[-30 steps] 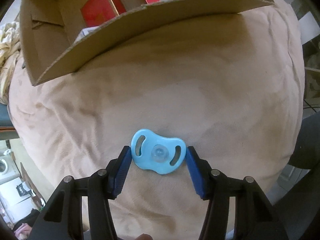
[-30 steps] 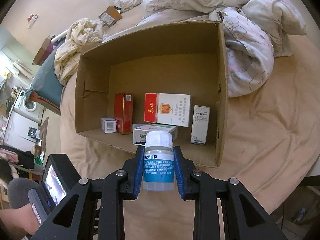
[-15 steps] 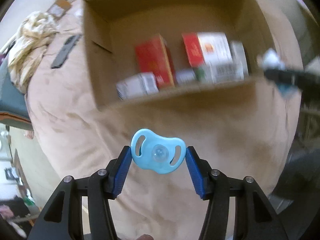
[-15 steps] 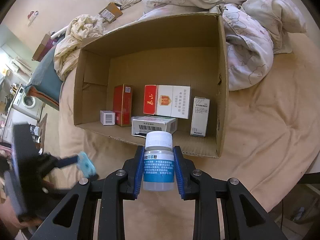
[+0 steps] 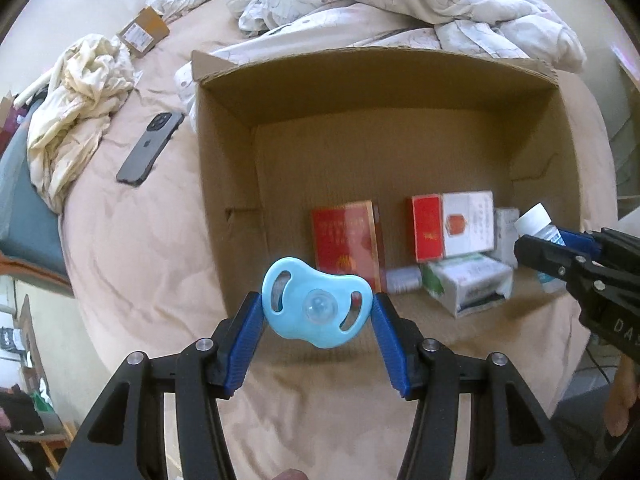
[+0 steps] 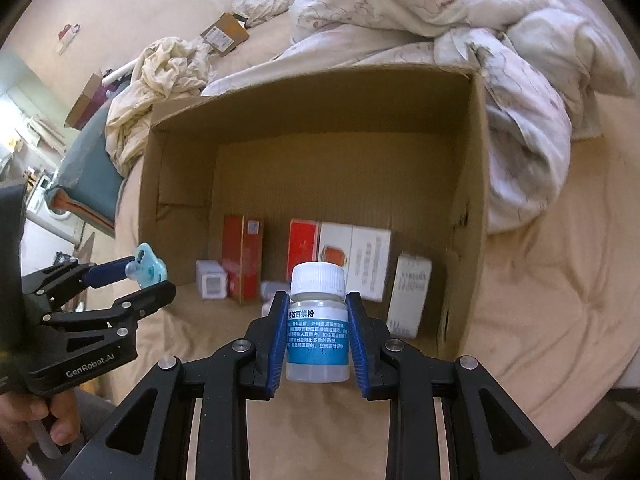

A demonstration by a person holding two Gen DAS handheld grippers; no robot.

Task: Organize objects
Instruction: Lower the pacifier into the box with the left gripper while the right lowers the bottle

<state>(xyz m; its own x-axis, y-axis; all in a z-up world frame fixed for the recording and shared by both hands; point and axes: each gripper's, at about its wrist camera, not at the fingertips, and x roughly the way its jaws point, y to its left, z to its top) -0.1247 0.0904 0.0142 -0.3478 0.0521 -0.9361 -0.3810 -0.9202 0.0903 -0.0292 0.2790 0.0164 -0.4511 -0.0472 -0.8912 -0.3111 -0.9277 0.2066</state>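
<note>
My left gripper (image 5: pixel 318 312) is shut on a light blue pacifier (image 5: pixel 316 307), held above the near wall of an open cardboard box (image 5: pixel 224 184). The right wrist view shows that gripper (image 6: pixel 150 276) at the left, by the box's near left corner. My right gripper (image 6: pixel 318 328) is shut on a small white-capped bottle (image 6: pixel 318 344) with a blue label, above the box's near edge. In the left wrist view the bottle (image 5: pixel 538 222) pokes in from the right. Inside the box (image 6: pixel 476 208) stand red and white cartons (image 6: pixel 242 262) along the near side.
The box sits on a beige bed sheet (image 5: pixel 132 248). A dark phone (image 5: pixel 150 148) lies left of the box. A crumpled duvet (image 6: pixel 500 60) lies behind and right of it, a cream cloth (image 5: pixel 76 96) and a small parcel (image 5: pixel 144 32) at far left.
The left gripper rose and tilted with the pacifier, so its view swung from the bare sheet up over the box's inside. The right gripper with the bottle edged slightly toward the box.
</note>
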